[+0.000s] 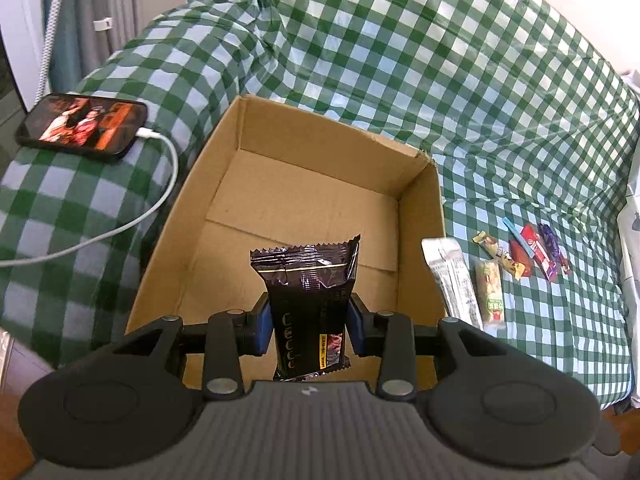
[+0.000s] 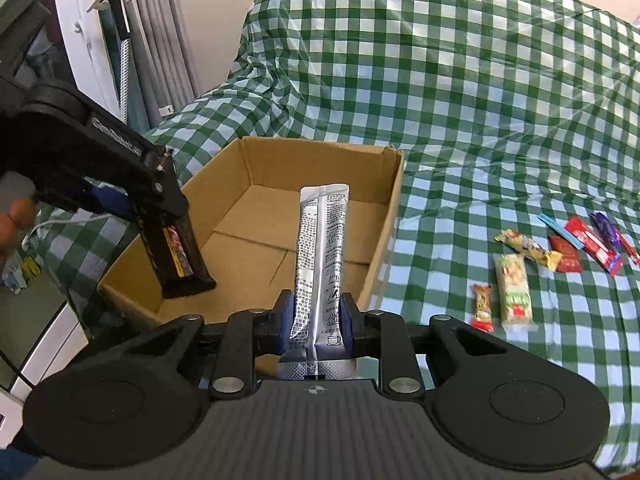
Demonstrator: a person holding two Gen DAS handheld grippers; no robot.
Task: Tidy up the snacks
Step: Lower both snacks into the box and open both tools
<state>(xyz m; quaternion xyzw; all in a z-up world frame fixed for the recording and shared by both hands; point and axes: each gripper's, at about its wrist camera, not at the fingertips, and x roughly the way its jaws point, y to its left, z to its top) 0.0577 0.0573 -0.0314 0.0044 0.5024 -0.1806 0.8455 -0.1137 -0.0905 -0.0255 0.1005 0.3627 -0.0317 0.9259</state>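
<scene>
Here, left tongs [image 1: 310, 330] gripping dark wrapper [image 1: 308, 280], right tongs [image 2: 316, 328] silver sachet [image 2: 320, 248]

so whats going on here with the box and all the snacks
A person is sorting snacks into an open cardboard box on a green checked cloth, with a pair of tongs in each hand. The left tongs are shut on a black snack bar, held over the box. The right tongs are shut on a silver sachet at the box's near edge. Nothing lies in the box yet. Several small wrapped snacks lie on the cloth to its right.
</scene>
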